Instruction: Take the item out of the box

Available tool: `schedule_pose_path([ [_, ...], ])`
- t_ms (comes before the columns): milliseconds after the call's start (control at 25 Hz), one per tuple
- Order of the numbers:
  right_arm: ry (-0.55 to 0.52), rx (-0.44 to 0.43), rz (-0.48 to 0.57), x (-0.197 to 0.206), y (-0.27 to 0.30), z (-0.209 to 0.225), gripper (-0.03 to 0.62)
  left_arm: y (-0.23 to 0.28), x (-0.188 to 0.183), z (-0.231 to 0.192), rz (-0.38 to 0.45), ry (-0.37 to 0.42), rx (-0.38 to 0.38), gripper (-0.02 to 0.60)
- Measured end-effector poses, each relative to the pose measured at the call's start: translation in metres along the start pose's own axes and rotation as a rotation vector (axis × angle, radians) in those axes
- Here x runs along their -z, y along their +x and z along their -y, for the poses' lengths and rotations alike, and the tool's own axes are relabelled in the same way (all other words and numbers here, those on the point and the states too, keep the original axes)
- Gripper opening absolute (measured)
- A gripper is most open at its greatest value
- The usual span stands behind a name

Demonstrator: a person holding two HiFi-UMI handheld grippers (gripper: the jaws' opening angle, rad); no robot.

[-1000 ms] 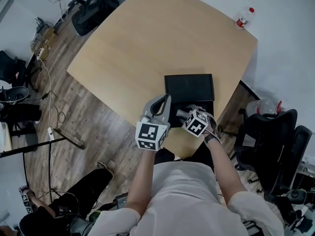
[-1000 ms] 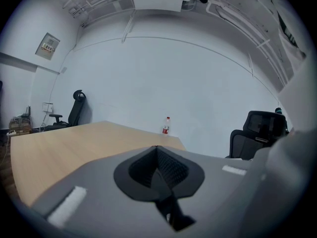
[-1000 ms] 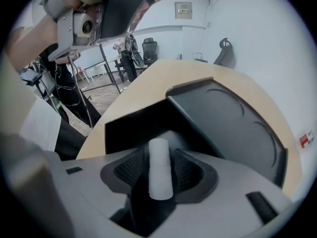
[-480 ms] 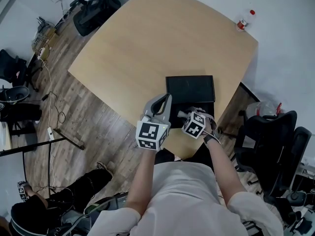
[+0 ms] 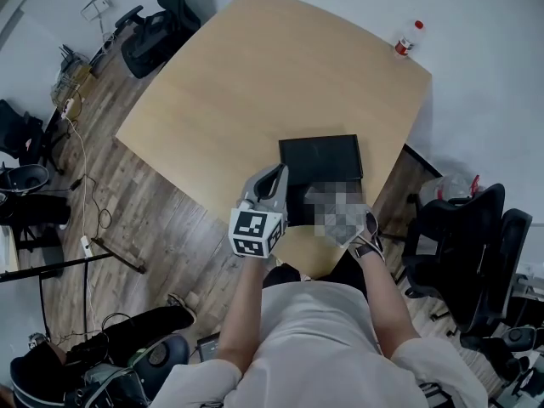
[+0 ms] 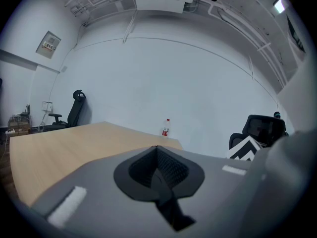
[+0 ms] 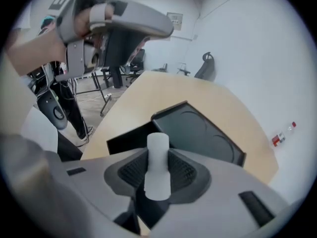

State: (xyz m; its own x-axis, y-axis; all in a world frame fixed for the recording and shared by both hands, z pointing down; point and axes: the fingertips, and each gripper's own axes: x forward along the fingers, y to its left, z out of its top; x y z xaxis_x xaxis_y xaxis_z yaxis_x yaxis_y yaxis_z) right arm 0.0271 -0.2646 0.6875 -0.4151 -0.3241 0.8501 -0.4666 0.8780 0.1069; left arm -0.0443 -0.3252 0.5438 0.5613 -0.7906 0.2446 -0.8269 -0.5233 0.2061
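Note:
The black box lies open near the table's front right edge, its lid tipped back and showing round recesses. My right gripper is shut on a white cylinder, which stands up between its ribbed pads above the box's open base. In the head view a mosaic patch covers that gripper. My left gripper hovers at the box's left side, shut with nothing between its pads. It also appears high up in the right gripper view.
The light wooden table stretches far and left of the box. A small bottle with a red label stands at its far right corner. Office chairs stand to the right, with cables and stands on the floor at left.
The head view has shifted a little. Both grippers stay by the box, the left one slightly lower and further left. A mosaic patch now covers the right gripper.

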Motion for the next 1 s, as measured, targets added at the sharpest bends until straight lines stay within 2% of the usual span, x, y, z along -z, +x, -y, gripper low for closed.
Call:
schedule_pose_path([
  [280,0.127,0.228,0.163,-0.033,-0.067,0.042,0.127,-0.004,-0.018,0.007,0.038,-0.007,0.039,0.009],
  [480,0.247,0.367,0.291,-0.047,-0.112,0.064,0.127,-0.006,-0.037,0.017,0.064,0.037,0.050,0.008],
  [560,0.309,0.415,0.354,-0.053,-0.130,0.073,0.127,-0.009,-0.046,0.018,0.079,0.056,0.039,0.008],
  [760,0.388,0.535,0.480,-0.070,-0.176,0.090,0.127,-0.017,-0.073,0.018,0.141,0.085,-0.002,0.008],
  [1000,0.442,0.663,0.635,-0.086,-0.227,0.098,0.127,-0.021,-0.102,0.038,0.179,0.169,0.050,0.008],
])
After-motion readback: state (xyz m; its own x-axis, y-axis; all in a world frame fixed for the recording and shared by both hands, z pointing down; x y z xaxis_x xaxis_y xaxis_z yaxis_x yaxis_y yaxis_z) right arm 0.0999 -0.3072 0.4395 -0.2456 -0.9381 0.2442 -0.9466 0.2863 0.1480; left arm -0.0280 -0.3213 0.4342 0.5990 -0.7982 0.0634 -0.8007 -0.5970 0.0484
